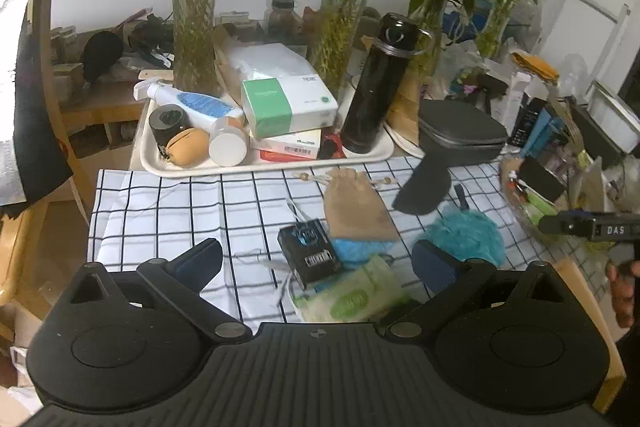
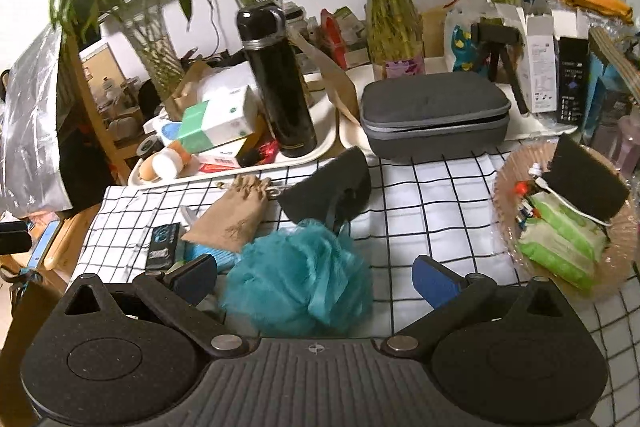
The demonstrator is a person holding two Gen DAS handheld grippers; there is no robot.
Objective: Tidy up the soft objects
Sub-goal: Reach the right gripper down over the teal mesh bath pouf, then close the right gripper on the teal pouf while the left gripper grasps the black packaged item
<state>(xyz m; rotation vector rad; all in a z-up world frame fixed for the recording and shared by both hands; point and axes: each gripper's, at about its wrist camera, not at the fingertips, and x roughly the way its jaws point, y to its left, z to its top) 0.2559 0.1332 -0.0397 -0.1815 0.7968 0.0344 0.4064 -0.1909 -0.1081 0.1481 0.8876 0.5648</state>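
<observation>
Soft objects lie clustered on the desk's checked cloth (image 1: 160,211), and we hold both grippers above its near edge: our left gripper (image 1: 318,261) spread wide and empty over a crinkly green tissue pack (image 1: 352,297) and a small black box (image 1: 310,253), our right gripper (image 2: 314,277) equally wide and empty, with the frilly teal mesh pouf (image 2: 298,285) between its fingers, though we cannot tell whether they touch it. Just beyond lie a tan drawstring pouch (image 2: 236,213) of coarse fabric and a dark rounded felt-like piece (image 2: 332,185). At the right edge, a shallow translucent bowl (image 2: 508,183) holds green tissue packs (image 2: 560,239), a white cable and a black sponge block (image 2: 586,183). Along the far edge, a cream tray (image 1: 360,153) carries a glossy black flask (image 1: 378,83), stacked boxes and bottles, beside a grey zipped case (image 2: 434,115).
</observation>
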